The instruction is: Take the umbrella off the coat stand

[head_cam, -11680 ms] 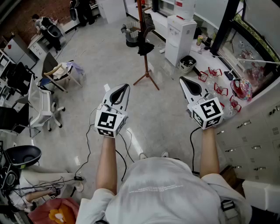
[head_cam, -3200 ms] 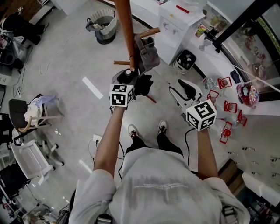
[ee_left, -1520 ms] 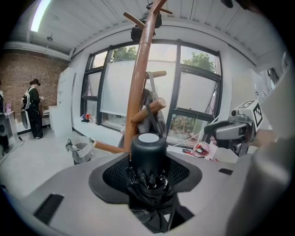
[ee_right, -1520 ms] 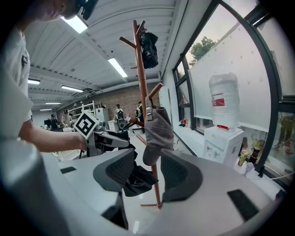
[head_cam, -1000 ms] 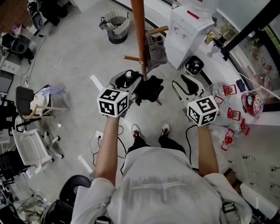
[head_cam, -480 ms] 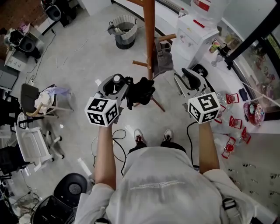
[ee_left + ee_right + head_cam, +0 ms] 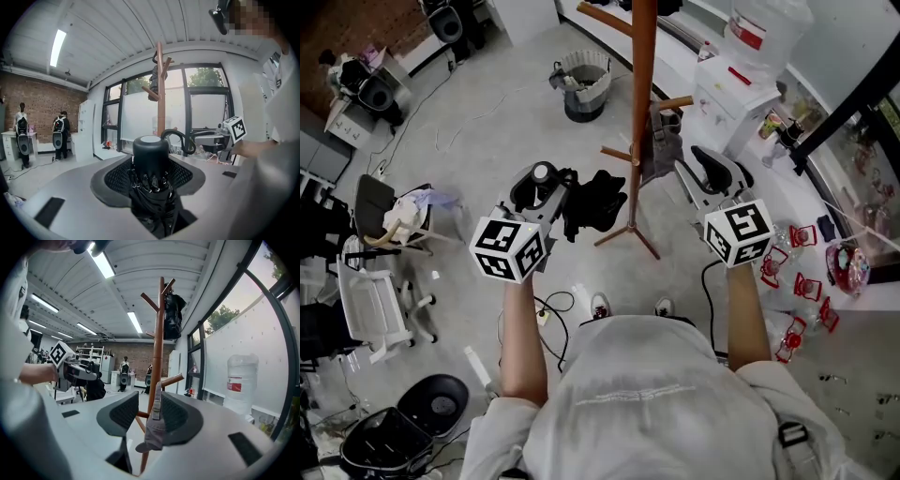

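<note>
My left gripper is shut on the folded black umbrella, which sits free of the stand, just left of its pole. In the left gripper view the umbrella's round cap and gathered ribs fill the space between the pads of the left gripper, with a curved black handle behind. The brown wooden coat stand rises between my hands. My right gripper is open; its jaws have just been closing a little. In the right gripper view a grey cap hanging on the coat stand shows in the gap of the right gripper, unpressed.
A black bag hangs at the stand's top. A water dispenser stands behind right, a waste bin behind left. Office chairs are at left, a cable lies by my feet, and small red items sit at right.
Both grippers have risen. The left one has carried the umbrella leftward, away from the stand's pole. The right gripper stays to the right of the pole.
</note>
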